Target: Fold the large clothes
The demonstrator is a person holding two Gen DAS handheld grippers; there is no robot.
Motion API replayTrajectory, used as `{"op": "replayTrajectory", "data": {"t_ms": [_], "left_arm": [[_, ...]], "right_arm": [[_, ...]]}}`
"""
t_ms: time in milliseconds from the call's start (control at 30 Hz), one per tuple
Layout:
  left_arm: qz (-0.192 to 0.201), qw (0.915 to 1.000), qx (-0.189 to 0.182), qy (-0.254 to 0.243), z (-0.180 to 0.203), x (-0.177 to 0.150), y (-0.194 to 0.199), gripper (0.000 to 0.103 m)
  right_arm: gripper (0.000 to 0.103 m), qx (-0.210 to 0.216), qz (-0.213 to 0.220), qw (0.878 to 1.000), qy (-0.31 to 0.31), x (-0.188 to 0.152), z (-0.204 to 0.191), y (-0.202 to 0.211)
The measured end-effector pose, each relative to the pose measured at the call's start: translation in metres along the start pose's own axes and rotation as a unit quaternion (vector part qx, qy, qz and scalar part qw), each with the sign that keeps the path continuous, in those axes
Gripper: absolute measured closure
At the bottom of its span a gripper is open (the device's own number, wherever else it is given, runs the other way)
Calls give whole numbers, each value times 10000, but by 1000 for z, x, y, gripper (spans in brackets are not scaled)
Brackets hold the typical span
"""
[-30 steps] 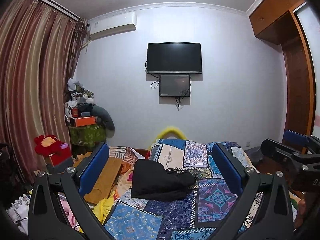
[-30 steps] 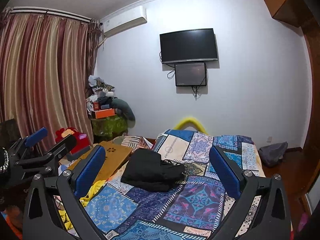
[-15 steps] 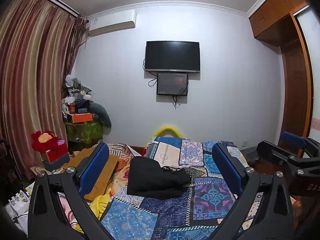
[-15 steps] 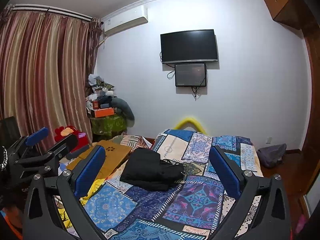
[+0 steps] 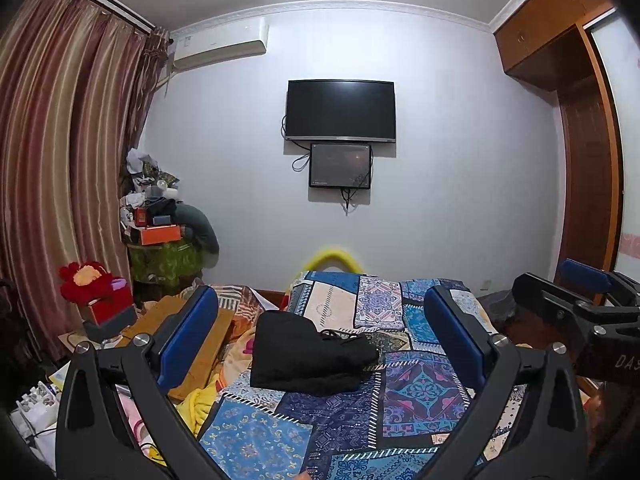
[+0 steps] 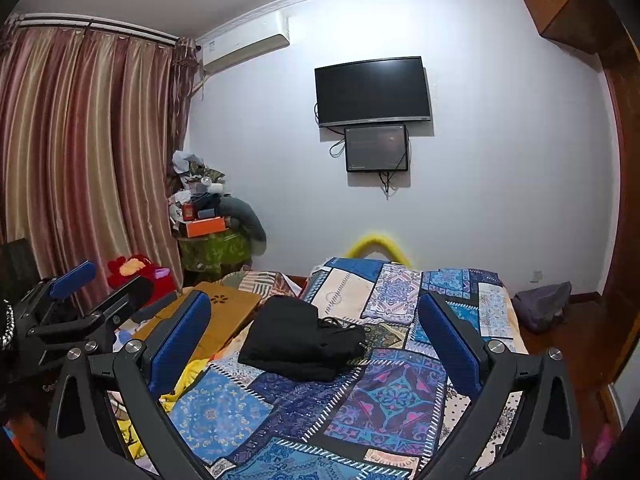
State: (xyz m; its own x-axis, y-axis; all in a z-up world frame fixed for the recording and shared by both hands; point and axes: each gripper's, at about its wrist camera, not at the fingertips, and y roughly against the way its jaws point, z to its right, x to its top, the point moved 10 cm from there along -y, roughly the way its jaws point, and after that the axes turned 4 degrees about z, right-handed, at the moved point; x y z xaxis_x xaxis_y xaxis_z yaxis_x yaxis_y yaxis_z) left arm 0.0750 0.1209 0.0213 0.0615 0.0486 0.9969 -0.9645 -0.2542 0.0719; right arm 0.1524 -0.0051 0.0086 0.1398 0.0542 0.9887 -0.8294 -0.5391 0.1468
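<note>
Left wrist: both hand-held grippers (image 5: 320, 334) (image 6: 314, 334) apart, empty; folded black garment (image 5: 310, 354) on bed (image 5: 416, 396).

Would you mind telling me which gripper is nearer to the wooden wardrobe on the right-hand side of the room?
Right. The right gripper is on the wardrobe side; the left gripper is towards the curtain side, farther away. Both are open.

The left gripper (image 5: 320, 344) is level, its blue fingers (image 5: 188, 336) spread wide and empty. The right gripper (image 6: 316, 344) alongside matches it.
</note>
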Motion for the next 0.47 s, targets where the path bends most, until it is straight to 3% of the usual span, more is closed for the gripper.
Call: {"op": "replayTrajectory", "data": {"t_ms": [467], "left_arm": [[-142, 9999, 5, -98, 5, -9, -8, 0]], "right_arm": [[0, -26, -133, 9999, -54, -8, 2, -5]]}}
